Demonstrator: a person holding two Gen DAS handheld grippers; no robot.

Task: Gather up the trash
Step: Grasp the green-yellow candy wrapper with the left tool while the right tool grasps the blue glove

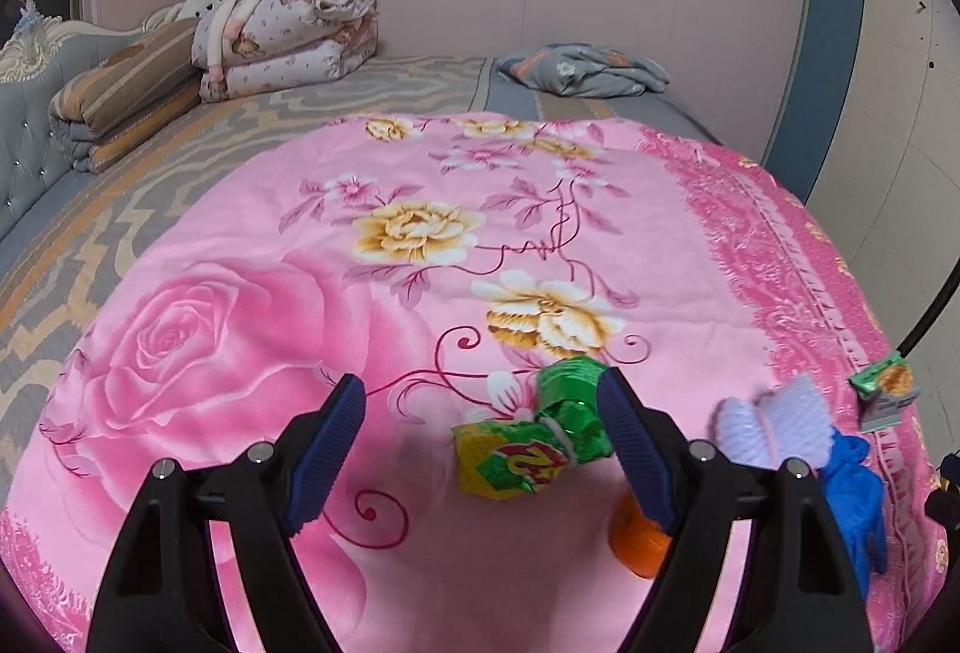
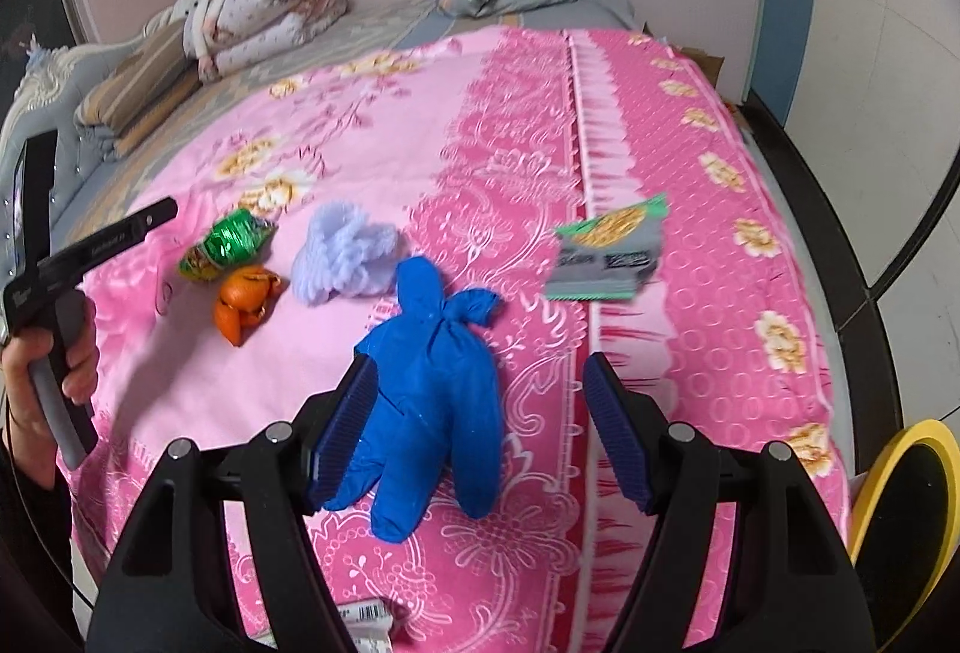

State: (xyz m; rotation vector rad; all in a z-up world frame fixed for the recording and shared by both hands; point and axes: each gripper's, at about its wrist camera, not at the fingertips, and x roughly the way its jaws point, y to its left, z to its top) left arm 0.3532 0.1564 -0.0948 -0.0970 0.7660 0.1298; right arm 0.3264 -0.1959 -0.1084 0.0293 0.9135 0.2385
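Observation:
Several pieces of trash lie on the pink flowered bedspread (image 1: 252, 329). My left gripper (image 1: 480, 380) hovers open over a green and yellow snack wrapper (image 1: 534, 443), which lies beside the right finger (image 1: 630, 443). An orange peel (image 1: 639, 539) shows behind that finger. My right gripper (image 2: 478, 364) stands open over a knotted blue glove (image 2: 432, 383), whose body lies against the left finger (image 2: 348, 413). Further off are a lavender crumpled wad (image 2: 345, 257), the orange peel (image 2: 246, 302), the green wrapper (image 2: 231, 245) and a grey and green packet (image 2: 606, 257).
Folded quilts (image 1: 282, 29) and a grey cloth (image 1: 582, 65) lie at the far end of the bed, by the pink wall. A yellow-rimmed black bin (image 2: 900, 503) stands off the bed's right edge. A hand (image 2: 36, 371) holds the other tool's handle at the left.

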